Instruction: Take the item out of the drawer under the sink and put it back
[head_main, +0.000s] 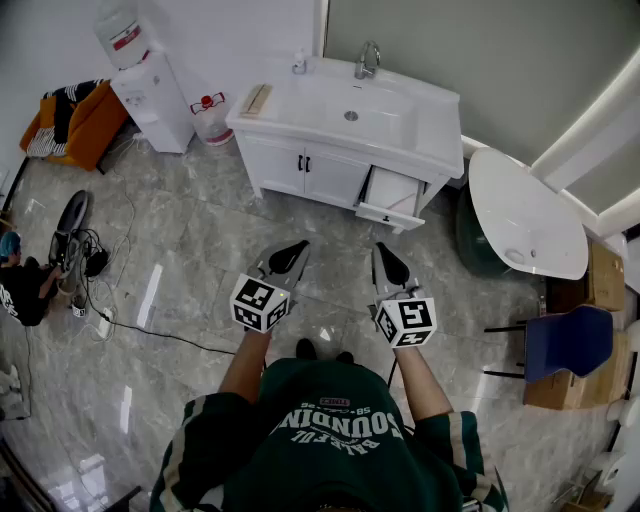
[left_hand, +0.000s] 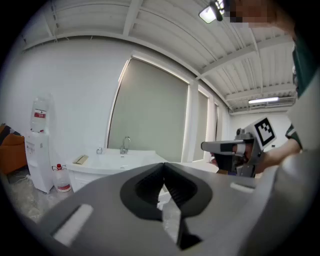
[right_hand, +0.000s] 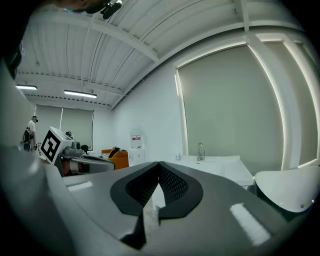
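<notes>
A white sink cabinet (head_main: 345, 130) with a faucet stands against the far wall. Its right-hand drawer (head_main: 390, 200) stands pulled out a little; I cannot see what lies inside. I stand on the marble floor about a step back from it. My left gripper (head_main: 298, 246) and right gripper (head_main: 381, 250) are held side by side in front of me, pointing at the cabinet. Both are shut with nothing between the jaws. In the left gripper view the left gripper (left_hand: 163, 172) points at the sink (left_hand: 117, 160). The right gripper (right_hand: 159, 167) likewise has its jaws together.
A water dispenser (head_main: 150, 90) and a water jug (head_main: 208, 115) stand left of the cabinet, an orange sofa (head_main: 75, 120) further left. A white oval tub (head_main: 525, 215) and a blue chair (head_main: 565, 340) are on the right. Cables and a crouching person (head_main: 20, 285) are at the left.
</notes>
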